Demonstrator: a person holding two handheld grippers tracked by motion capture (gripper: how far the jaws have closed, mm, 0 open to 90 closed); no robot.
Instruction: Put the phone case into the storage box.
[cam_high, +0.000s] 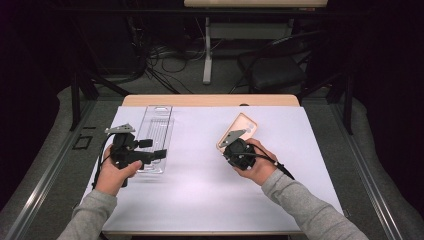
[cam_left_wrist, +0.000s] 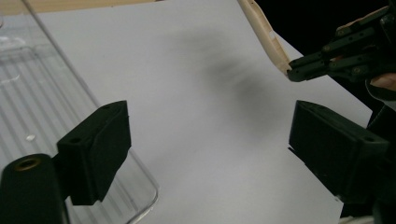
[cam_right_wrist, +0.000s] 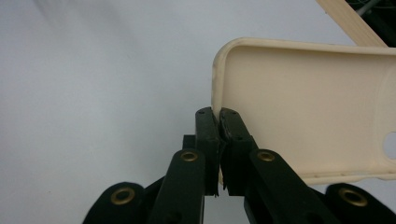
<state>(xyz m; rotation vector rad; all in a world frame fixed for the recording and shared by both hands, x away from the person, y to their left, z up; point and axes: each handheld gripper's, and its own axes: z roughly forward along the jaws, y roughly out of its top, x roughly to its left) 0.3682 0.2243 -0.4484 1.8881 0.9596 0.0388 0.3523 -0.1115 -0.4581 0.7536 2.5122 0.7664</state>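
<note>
Right claw clenched on rim of cream phone case, lifted off white tabletop. Left claw released, beside clear case.

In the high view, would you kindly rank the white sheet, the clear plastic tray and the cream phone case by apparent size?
1. White sheet, largest by far.
2. Clear plastic tray.
3. Cream phone case, smallest, partly hidden by the right gripper.
</note>
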